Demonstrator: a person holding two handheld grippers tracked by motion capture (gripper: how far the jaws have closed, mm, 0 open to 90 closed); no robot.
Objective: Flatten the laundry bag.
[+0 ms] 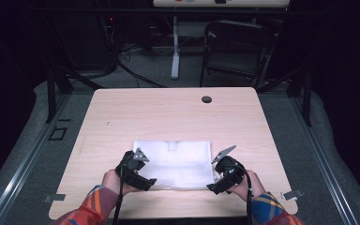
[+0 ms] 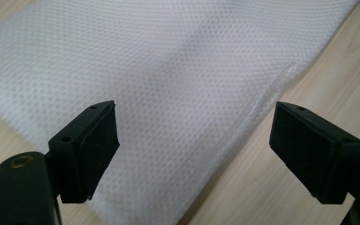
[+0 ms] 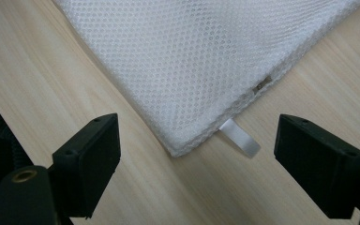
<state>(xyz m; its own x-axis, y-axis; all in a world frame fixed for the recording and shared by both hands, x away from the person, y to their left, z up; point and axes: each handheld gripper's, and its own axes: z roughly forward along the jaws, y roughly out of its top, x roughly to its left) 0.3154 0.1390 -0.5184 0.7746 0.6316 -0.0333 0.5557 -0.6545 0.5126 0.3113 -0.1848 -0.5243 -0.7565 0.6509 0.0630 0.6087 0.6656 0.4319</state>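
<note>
White mesh bag (image 1: 173,164) lies flat, folded, at table's (image 1: 168,112) near edge; light, limp, likely slippery. Left gripper (image 1: 138,171) and right gripper (image 1: 222,174) both spread, empty. Best pinch: layered corner beside ribbon tab (image 3: 240,138)

Light wood table (image 1: 168,112), rounded corners, black cable grommet (image 1: 206,99) near its far edge right of centre. Beyond the table's far edge: black folding chair (image 1: 236,49) on grey carpet, white desk leg (image 1: 175,47) to the chair's left, loose black cables (image 1: 136,70) on the floor left of that leg.
</note>
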